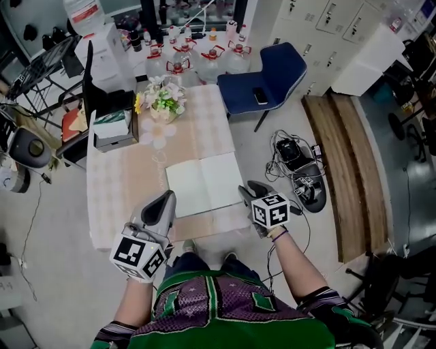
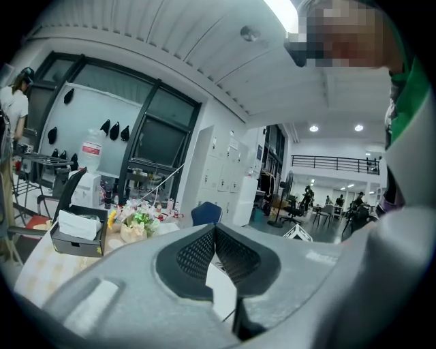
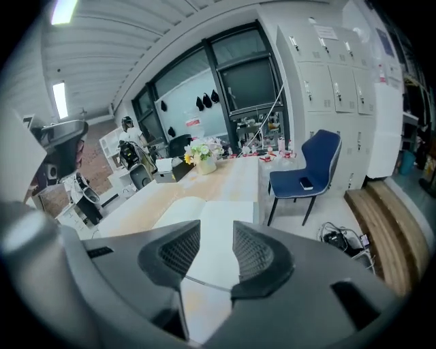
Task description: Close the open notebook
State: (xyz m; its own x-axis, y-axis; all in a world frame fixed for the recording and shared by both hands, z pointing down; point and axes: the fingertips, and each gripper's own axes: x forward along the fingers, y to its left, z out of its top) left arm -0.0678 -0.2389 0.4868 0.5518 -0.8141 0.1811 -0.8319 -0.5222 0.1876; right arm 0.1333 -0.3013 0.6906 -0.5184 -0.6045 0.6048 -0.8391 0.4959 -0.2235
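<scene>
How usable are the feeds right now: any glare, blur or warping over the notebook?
Head view: even room light, no glare, notebook sharp, its pages plain white. Right gripper view: strong fisheye with dark corners, notebook clear beyond the parted jaws. Left gripper view: same warp, ceiling light glaring at the top, left gripper filling the lower frame.

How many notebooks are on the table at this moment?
1. The open white paper notebook lies flat at the pale checked table's near right corner. None other shows, though the dark tissue box could hide something behind it.
</scene>
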